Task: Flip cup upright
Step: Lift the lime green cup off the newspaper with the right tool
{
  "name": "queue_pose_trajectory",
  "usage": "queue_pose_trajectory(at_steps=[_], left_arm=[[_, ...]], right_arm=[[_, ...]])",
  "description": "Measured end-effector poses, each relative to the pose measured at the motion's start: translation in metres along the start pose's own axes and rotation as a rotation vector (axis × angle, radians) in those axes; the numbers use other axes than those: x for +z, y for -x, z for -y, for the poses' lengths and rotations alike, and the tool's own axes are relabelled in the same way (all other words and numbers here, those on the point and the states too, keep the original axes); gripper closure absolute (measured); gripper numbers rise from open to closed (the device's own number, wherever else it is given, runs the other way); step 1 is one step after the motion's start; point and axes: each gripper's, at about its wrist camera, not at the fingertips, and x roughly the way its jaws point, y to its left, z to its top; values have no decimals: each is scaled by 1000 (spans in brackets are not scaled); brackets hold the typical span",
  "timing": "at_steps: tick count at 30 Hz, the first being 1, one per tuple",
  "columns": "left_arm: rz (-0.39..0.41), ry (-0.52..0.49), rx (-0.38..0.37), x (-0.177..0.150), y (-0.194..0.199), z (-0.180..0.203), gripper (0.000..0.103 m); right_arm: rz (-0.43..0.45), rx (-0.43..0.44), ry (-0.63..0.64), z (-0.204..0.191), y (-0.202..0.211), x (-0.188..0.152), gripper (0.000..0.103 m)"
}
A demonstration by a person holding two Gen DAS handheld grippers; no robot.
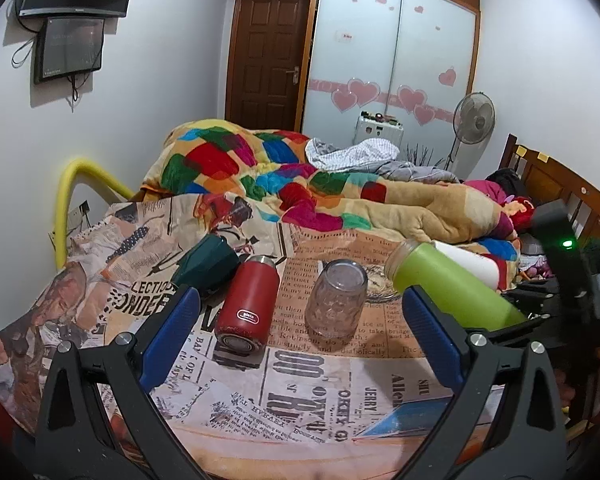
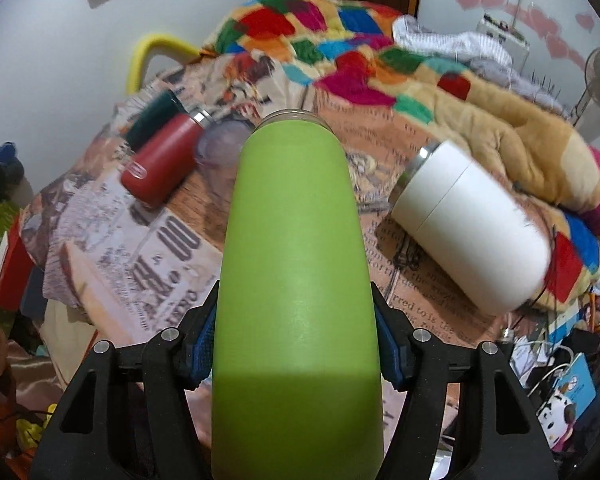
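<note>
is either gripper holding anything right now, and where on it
The right gripper clamps the green cup around its body near the closed base end. The left gripper is open and holds nothing.

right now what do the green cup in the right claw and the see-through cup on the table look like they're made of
Green cup: probably coated metal; matte lime body with a soft sheen and a bare silvery threaded rim. Coated plastic can't be ruled out.
See-through cup: glass or clear plastic, transparent with a dimpled texture; the printed cloth shows through it.
</note>
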Motion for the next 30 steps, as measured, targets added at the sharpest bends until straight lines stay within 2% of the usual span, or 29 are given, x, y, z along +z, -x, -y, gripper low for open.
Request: queue_pose_trajectory(at_steps=[7,12,21,26,30], left_arm=[[36,0,9,6,24,2,1],[41,7,25,5,34,-2,1],[10,15,50,-3,30,-11,1],[-20,17,52,-10,18,-13,1],[-43,12,53,-14,9,-13,1]], right_arm=[[93,27,66,-30,38,-3,41],[112,80,96,-47,41,-9,41],[41,167,130,-74,-5,-23,41],[-23,180,142,-79,-43,-29,41],[-46,163,147,-84,-57,-35,41]])
